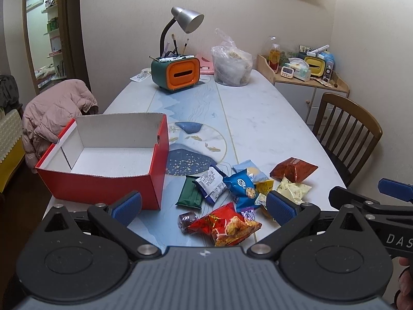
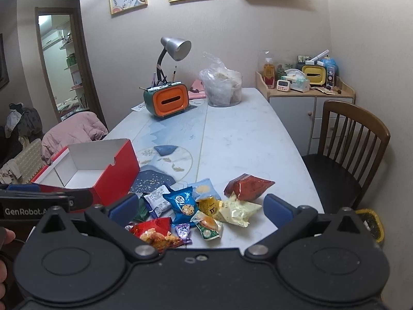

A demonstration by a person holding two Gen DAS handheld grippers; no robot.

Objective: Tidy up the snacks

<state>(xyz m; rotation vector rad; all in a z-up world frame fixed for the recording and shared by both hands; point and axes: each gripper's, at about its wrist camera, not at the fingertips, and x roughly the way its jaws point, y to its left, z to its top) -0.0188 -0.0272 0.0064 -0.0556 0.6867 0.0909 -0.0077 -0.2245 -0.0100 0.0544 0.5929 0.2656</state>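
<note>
Left gripper [image 1: 204, 206], right gripper [image 2: 200, 208] spread wide above snack pile [image 1: 240, 188].

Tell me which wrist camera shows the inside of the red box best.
Left wrist: the red box sits close, its whole white floor visible and bare. The right wrist view shows it farther left, partly hidden behind the other gripper.

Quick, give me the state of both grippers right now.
Left gripper: open, holding nothing, above the snack pile.
Right gripper: open, holding nothing.
</note>
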